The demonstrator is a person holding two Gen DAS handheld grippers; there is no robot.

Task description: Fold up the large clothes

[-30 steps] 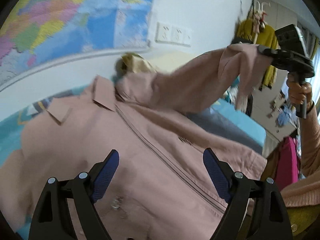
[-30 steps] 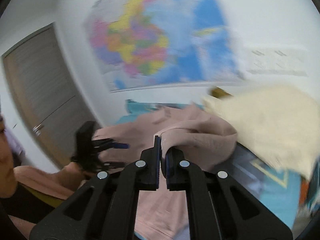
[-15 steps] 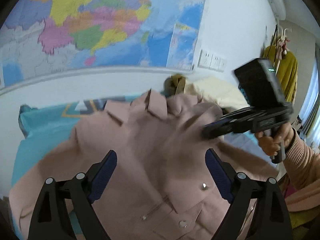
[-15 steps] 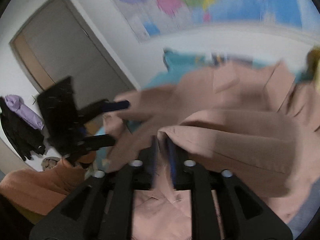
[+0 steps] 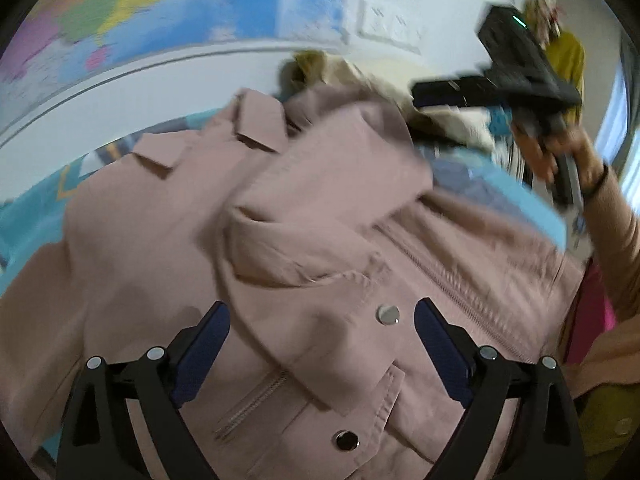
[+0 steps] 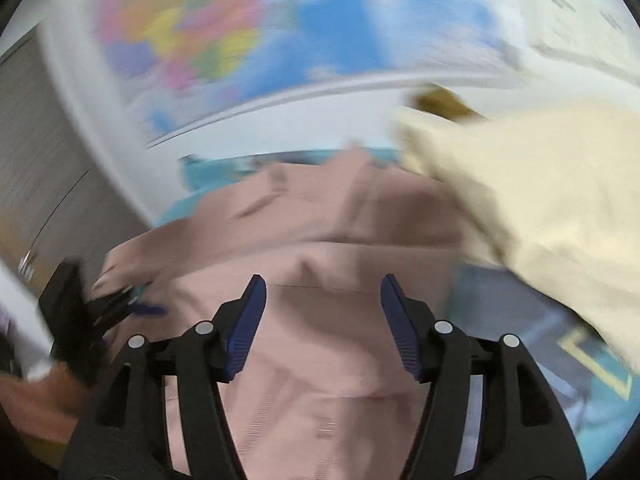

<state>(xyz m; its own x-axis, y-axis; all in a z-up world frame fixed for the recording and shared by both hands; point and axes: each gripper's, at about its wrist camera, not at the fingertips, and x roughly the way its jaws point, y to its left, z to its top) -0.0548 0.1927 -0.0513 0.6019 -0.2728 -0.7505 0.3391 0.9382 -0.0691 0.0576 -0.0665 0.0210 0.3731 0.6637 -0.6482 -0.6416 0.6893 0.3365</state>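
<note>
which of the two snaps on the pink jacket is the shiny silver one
The upper snap, between the left gripper's fingers; the lower snap looks dark.

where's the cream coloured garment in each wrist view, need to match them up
Left wrist view: the cream coloured garment lies top centre-right, behind the folded pink zip-up jacket and under the right gripper.
Right wrist view: the garment fills the right side, beside and behind the jacket.
Shared landmark: the colourful wall map along the top of both.
</note>
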